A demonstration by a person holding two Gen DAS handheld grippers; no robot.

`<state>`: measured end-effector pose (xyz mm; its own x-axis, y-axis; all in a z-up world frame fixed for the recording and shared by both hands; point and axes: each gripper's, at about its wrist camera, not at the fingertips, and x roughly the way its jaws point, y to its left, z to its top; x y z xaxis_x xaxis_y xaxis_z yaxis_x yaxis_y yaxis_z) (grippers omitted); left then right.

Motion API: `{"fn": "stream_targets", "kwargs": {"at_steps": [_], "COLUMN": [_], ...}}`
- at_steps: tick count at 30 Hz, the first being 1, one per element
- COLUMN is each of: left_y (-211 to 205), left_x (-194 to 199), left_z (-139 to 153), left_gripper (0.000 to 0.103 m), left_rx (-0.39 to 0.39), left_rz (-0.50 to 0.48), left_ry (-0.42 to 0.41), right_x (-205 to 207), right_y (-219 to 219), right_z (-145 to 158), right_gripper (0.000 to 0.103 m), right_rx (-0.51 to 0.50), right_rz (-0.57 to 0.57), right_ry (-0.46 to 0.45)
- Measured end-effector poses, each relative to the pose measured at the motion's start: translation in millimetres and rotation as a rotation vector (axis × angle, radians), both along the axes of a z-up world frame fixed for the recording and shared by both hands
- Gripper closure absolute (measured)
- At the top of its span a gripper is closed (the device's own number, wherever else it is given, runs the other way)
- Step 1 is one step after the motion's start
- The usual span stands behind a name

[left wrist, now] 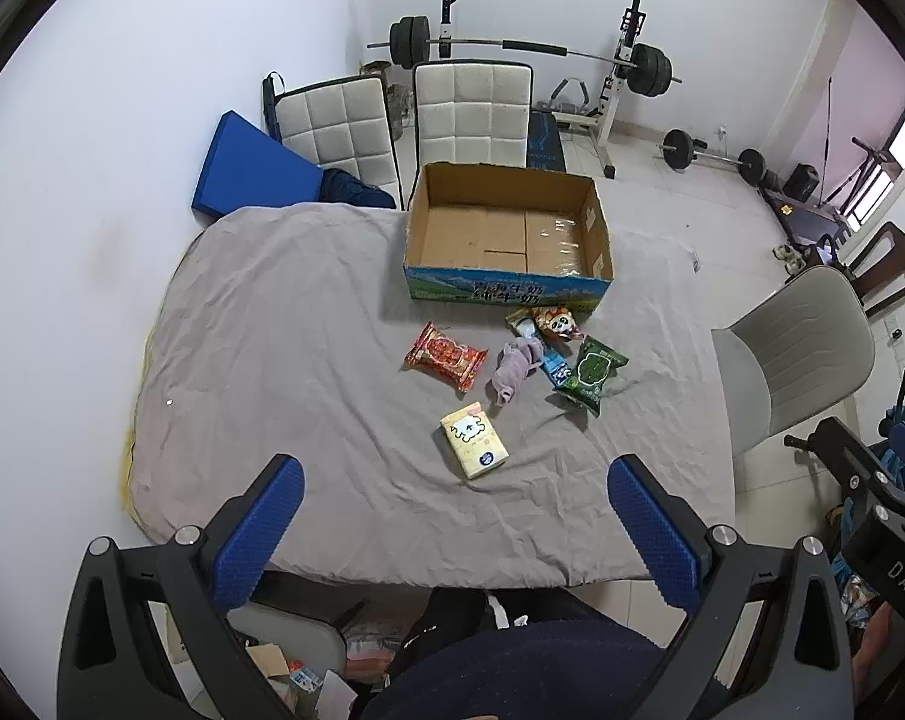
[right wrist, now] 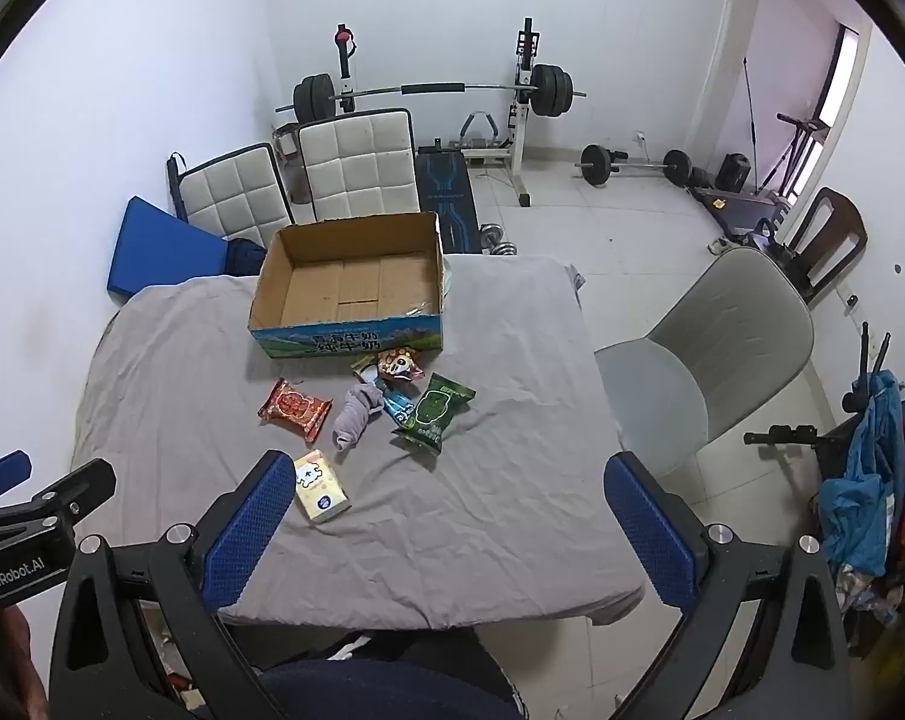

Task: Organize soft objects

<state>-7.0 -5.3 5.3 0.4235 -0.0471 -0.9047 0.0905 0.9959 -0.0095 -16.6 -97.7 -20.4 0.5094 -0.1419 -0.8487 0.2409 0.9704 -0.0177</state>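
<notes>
An empty open cardboard box [left wrist: 506, 234] [right wrist: 350, 285] stands at the far side of a table under a grey cloth [left wrist: 272, 372] [right wrist: 482, 510]. In front of it lie a red snack pack [left wrist: 445, 356] [right wrist: 294, 407], a grey sock [left wrist: 515, 369] [right wrist: 356, 414], a green packet [left wrist: 592, 375] [right wrist: 434, 414], a panda packet [left wrist: 557, 322] [right wrist: 399, 365], a blue packet [left wrist: 556, 367] [right wrist: 397, 407] and a yellow tissue pack [left wrist: 474, 440] [right wrist: 320, 489]. My left gripper [left wrist: 455, 531] and right gripper [right wrist: 443, 531] hover open and empty above the near table edge.
Two white padded chairs [left wrist: 470, 111] stand behind the table, with a blue cushion [left wrist: 251, 165] at the left. A grey chair [right wrist: 722, 354] stands to the right. A barbell rack [right wrist: 434, 93] and weights stand by the far wall.
</notes>
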Motion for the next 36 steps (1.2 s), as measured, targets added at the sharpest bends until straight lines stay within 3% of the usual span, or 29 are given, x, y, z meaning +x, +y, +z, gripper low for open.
{"fn": "stream_targets", "kwargs": {"at_steps": [36], "left_y": [-9.8], "left_x": [8.9], "left_z": [9.2], "left_gripper": [0.0], "left_rx": [-0.009], "left_rz": [-0.028], "left_ry": [-0.041], "right_x": [7.7], "right_y": [-2.3], "right_z": [10.4], "right_gripper": [0.0], "right_rx": [-0.013], "right_rz": [-0.005], "right_ry": [-0.042]}}
